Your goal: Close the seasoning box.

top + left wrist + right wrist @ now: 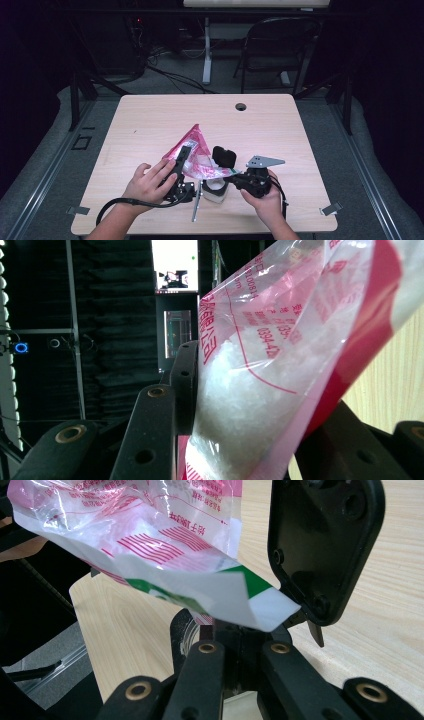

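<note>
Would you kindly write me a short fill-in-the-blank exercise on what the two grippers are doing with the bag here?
1. The left gripper clamps a pink bag holding ____ grains.
2. The right gripper pinches the bag's ____.
3. Under the bag stands a white ____.
4. The table top is made of light ____.

Missing words: white; corner; cup; wood

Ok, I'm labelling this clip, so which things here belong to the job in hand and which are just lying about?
In the job:
- bag of white grains, clamped in the left gripper, its corner at the right gripper
- white container below the bag
- black lid

Lying about:
- chair behind the table
- grey clips at the table's near corners
</note>
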Demonstrator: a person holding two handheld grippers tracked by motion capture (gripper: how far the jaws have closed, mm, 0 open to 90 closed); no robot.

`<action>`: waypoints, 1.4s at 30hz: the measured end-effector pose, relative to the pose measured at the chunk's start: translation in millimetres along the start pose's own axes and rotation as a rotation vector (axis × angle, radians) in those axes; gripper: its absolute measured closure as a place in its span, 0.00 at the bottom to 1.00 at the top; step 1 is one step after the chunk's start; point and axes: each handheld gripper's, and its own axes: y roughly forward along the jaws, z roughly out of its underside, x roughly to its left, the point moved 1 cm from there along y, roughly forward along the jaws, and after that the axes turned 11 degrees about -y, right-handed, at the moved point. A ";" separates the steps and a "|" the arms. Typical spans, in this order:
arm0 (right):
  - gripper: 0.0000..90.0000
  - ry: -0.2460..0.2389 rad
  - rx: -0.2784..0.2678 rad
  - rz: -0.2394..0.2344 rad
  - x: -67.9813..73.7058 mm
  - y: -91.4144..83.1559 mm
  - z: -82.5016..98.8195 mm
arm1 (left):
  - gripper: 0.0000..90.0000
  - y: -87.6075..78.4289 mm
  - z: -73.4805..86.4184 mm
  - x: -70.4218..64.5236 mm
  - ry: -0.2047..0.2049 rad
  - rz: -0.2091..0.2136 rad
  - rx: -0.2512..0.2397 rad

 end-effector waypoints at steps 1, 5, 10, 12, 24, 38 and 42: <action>1.00 -0.001 0.001 0.000 0.0 0.1 0.1 | 0.72 0.0 0.1 -0.3 -0.003 0.004 0.004; 1.00 -0.001 0.003 0.001 0.2 0.8 0.3 | 0.72 0.9 -0.3 -0.3 0.008 0.012 0.007; 1.00 0.002 -0.002 0.001 0.3 1.0 0.4 | 0.72 1.6 -0.3 -0.2 0.009 0.017 0.005; 1.00 0.001 0.002 -0.001 0.0 1.1 0.5 | 0.72 1.5 -0.7 0.0 0.014 0.021 0.007; 1.00 -0.002 0.011 -0.001 -0.9 1.1 1.0 | 0.71 3.3 0.5 -0.1 0.025 0.046 0.022; 1.00 -0.003 0.013 -0.002 -1.2 1.0 1.4 | 0.71 3.5 0.0 0.2 0.018 0.046 0.021; 1.00 0.004 0.013 0.001 -1.2 1.3 2.2 | 0.71 3.6 -0.1 -0.1 0.016 0.050 0.025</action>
